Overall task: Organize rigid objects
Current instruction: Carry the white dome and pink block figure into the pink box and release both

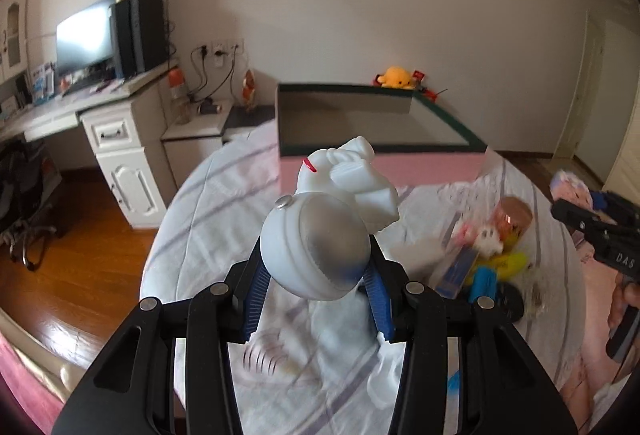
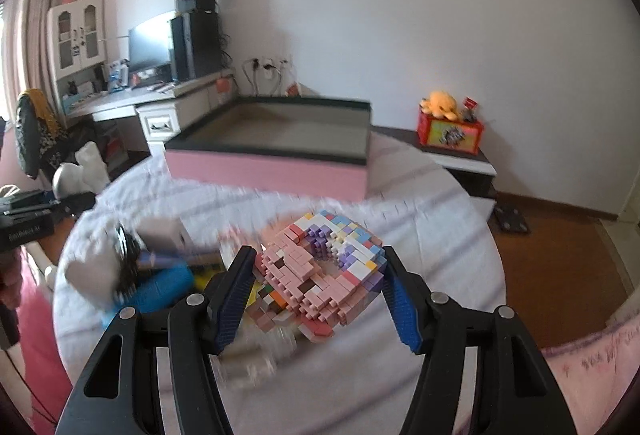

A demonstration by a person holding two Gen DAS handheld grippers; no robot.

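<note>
My left gripper is shut on a white figurine, its blue pads pressing the sides of the round grey-and-white base. The figurine is held up above the bed, in front of a pink box with a dark green rim. In the right wrist view my right gripper is shut on a pastel brick-built model of pink, purple and white bricks, lifted off the sheet. The same pink box stands open behind it. The white figurine also shows at the far left of that view.
A blurred pile of small toys lies on the white striped bed sheet, including a copper-capped jar and blue and yellow pieces. A white desk with a monitor stands left. An orange plush sits on a nightstand. Wooden floor surrounds the bed.
</note>
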